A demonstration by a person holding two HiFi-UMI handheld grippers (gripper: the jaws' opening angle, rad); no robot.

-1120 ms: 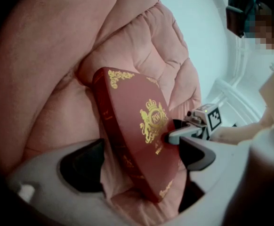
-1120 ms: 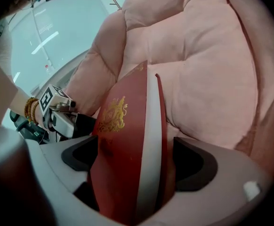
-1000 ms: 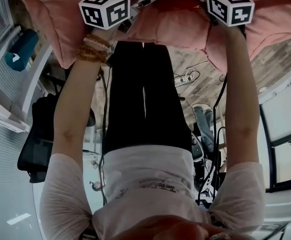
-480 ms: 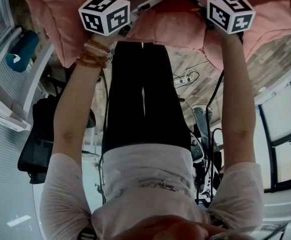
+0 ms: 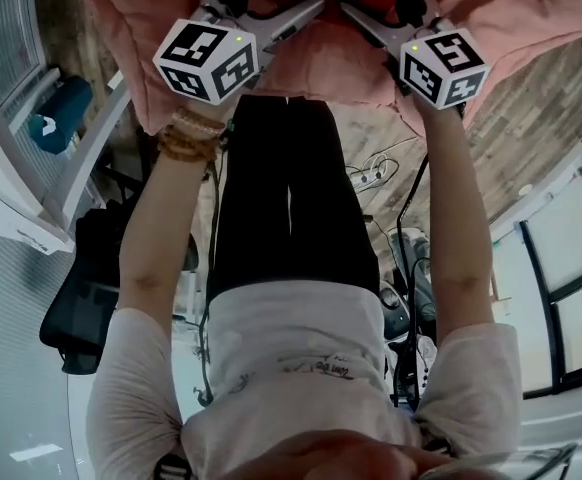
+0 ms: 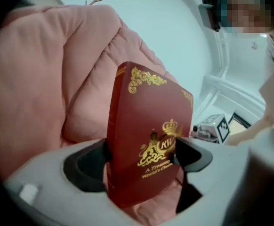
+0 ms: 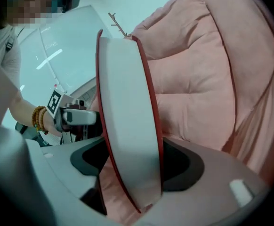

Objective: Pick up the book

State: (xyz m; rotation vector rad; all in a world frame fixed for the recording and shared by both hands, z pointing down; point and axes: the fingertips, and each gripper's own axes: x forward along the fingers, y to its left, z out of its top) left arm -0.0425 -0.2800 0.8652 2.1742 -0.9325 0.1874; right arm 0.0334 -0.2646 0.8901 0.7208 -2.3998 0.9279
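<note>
Pink padded quilt (image 5: 121,38); wood-plank floor (image 5: 516,103); black office chair (image 5: 76,303); power strip (image 5: 371,176) with cables; white panels (image 5: 571,228).

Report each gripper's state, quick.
Left gripper: jaws just closed further, clamped on the red book.
Right gripper: jaws just closed further, clamped on the same book, page edge facing its camera.

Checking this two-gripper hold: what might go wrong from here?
Left gripper and right gripper have just been closing their jaws on the book. The left holds only the book's near end, so it may pivot. The right squeezes the page edge; the covers may flex and the book drop onto the quilt.
</note>
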